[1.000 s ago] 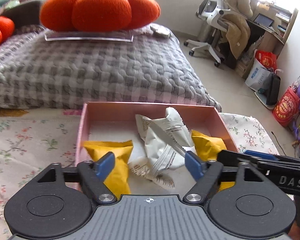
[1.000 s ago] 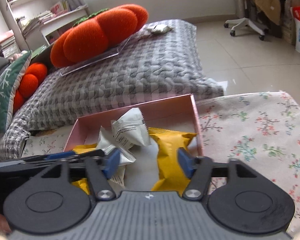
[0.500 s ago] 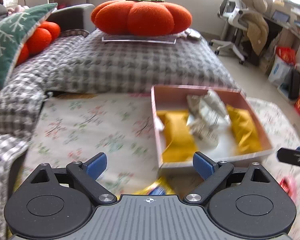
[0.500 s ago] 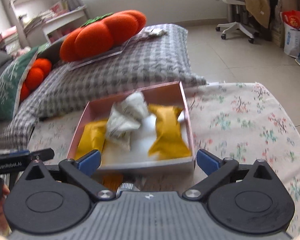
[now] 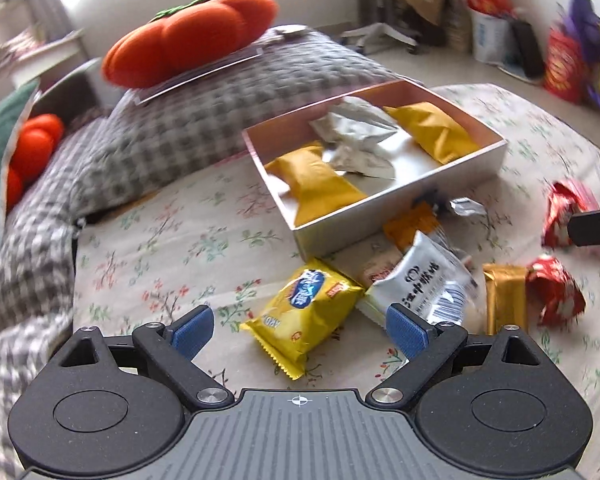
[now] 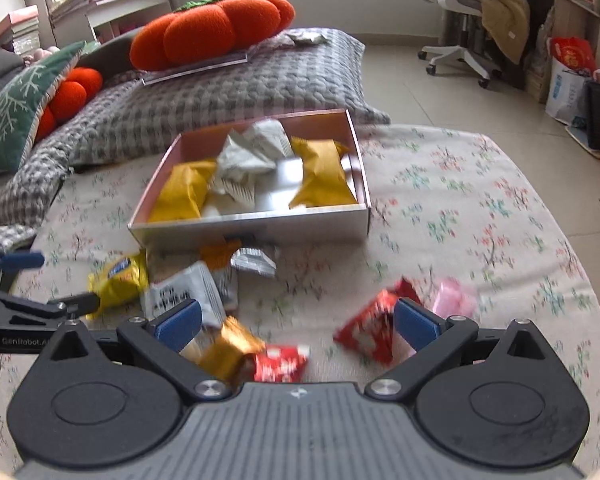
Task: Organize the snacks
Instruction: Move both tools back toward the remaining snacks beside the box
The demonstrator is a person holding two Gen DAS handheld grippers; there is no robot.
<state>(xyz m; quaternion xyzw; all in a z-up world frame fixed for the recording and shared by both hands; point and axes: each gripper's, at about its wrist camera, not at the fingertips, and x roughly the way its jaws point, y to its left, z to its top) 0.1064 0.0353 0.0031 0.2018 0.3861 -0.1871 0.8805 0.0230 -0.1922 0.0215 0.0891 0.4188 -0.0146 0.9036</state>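
A pink box (image 5: 400, 216) (image 6: 252, 228) on the floral cloth holds two yellow packets (image 6: 320, 176) and crumpled white packets (image 6: 248, 160). Loose snacks lie in front of it. My left gripper (image 5: 299, 330) is open above a yellow biscuit packet (image 5: 312, 304), with a white packet (image 5: 424, 280) by its right finger. My right gripper (image 6: 297, 323) is open over a gold packet (image 6: 228, 348) and two red packets (image 6: 280, 362) (image 6: 368, 328). Neither gripper holds anything.
A grey checked quilt (image 6: 240, 88) with an orange pumpkin cushion (image 6: 216, 28) lies behind the box. A pink packet (image 6: 454, 296) sits at the right. Bare floral cloth (image 6: 480, 200) spreads right of the box. An office chair (image 6: 468, 8) and bags stand on the floor beyond.
Both grippers have drawn back from inside the box and opened wider, leaving the yellow packets in it. The loose snacks in front of the box have come into view.
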